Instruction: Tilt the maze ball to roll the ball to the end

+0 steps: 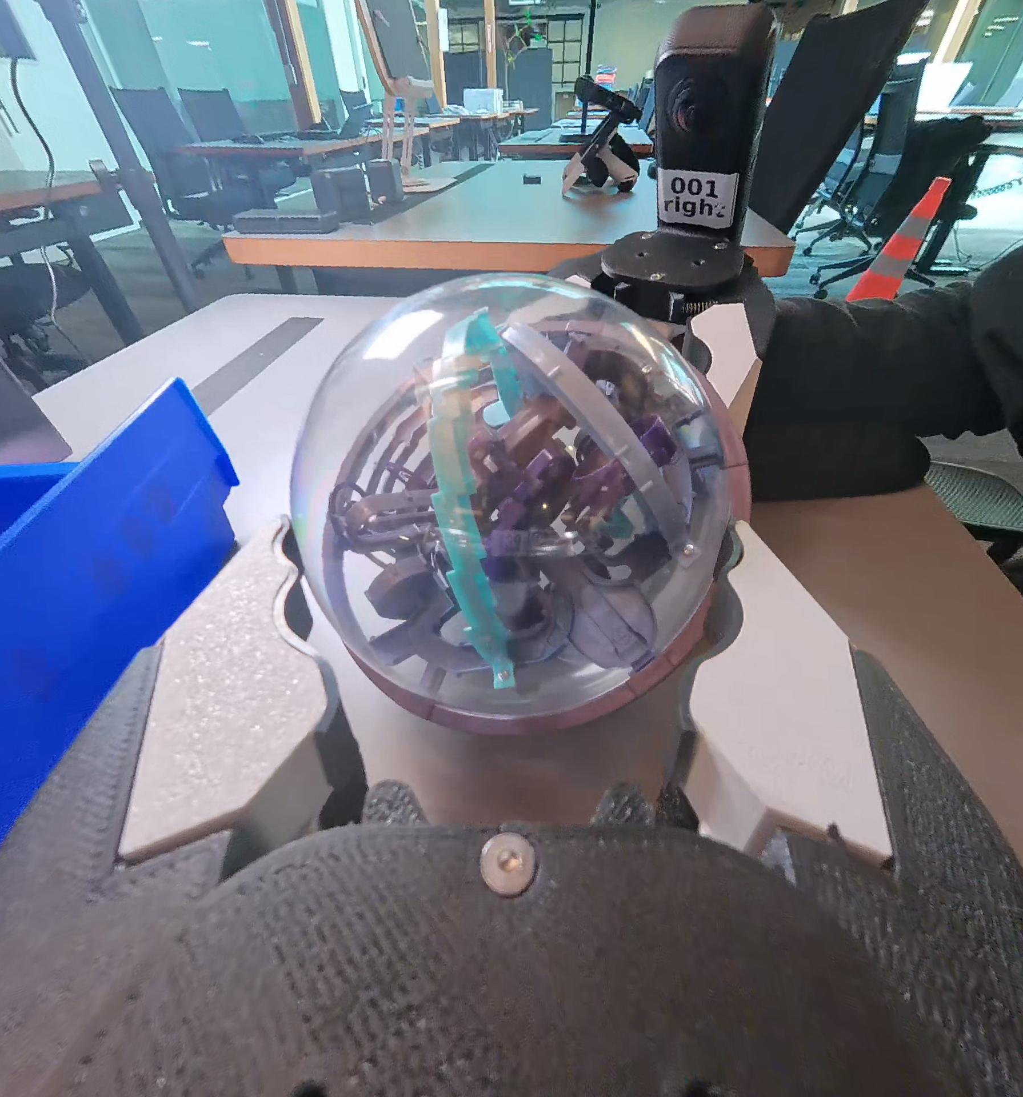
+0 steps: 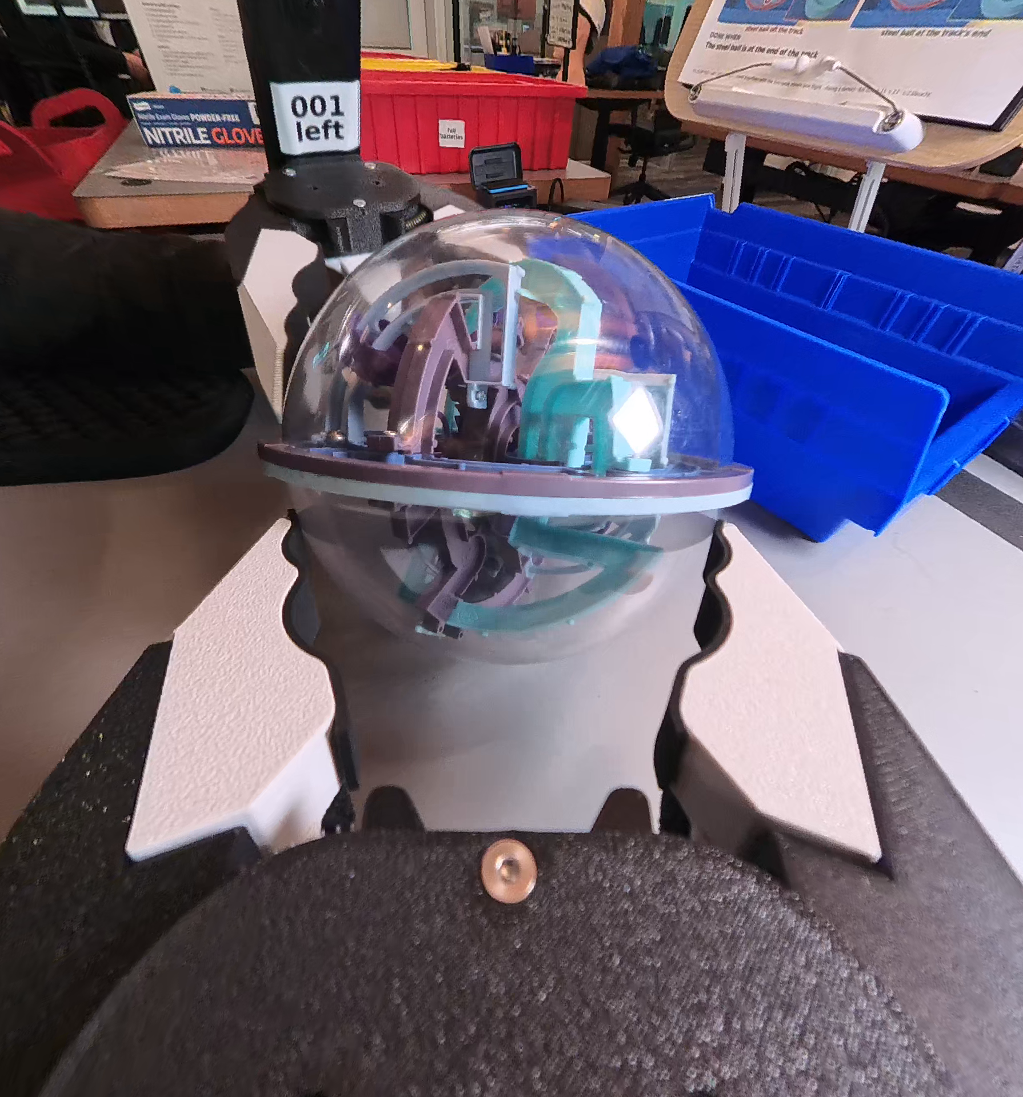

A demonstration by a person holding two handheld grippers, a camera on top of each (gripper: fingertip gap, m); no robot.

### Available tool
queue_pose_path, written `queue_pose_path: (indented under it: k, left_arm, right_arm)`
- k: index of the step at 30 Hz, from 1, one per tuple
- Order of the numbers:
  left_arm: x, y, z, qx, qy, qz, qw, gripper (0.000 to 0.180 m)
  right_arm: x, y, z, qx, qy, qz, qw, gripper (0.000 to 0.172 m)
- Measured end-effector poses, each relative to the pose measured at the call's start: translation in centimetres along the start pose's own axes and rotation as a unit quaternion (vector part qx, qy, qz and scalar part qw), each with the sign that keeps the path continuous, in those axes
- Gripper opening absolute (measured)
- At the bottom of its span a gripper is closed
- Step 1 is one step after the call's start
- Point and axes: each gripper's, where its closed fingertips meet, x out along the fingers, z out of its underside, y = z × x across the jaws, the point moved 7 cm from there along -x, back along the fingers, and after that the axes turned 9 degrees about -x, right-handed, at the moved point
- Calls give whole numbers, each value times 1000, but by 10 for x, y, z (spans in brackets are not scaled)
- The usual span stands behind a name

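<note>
The maze ball (image 1: 515, 504) is a clear sphere with purple, teal and grey tracks inside and a maroon band around its middle. In the left wrist view it sits between my left gripper's (image 1: 509, 552) fingertips, and both pads press on its sides. In the right wrist view the maze ball (image 2: 503, 439) has its band about level, and my right gripper (image 2: 506, 546) presses on its lower half from the opposite side. Each gripper shows behind the ball in the other view: the right one (image 1: 681, 261) and the left one (image 2: 343, 219). The ball hangs just above the table (image 2: 81, 564).
A blue plastic bin (image 1: 81, 564) stands close to the ball, and it also shows in the right wrist view (image 2: 853, 368). A person's black-gloved hands (image 1: 853, 403) hold the grippers. The table edge (image 1: 942, 623) is near. A red bin (image 2: 467, 119) and an orange cone (image 1: 907, 243) stand farther off.
</note>
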Motion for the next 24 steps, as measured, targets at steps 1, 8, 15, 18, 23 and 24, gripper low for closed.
queue_pose_path:
  k: [1, 8, 15, 18, 23, 24]
  left_arm:
    - [0, 0, 0, -2, 0, -2, 1000, 134]
    - [-4, 2, 3, -24, 3, -31, 999, 134]
    - [-3, 22, 12, -82, -45, -45, 995, 134]
    - [-11, 28, 16, -81, -88, 7, 993, 135]
    - [-27, 15, -7, -34, -81, 50, 995, 133]
    - [-26, 14, -13, -15, -77, 56, 995, 136]
  right_arm:
    - [0, 0, 0, 2, 1, 1, 1000, 129]
    - [2, -4, 5, 8, -22, 20, 1000, 132]
    - [10, -18, 2, -8, -36, 13, 999, 146]
    - [3, -19, 0, -25, -26, -18, 999, 146]
    - [1, -16, -2, -42, -26, -61, 997, 145]
    - [2, -15, -3, -48, -30, -71, 996, 144]
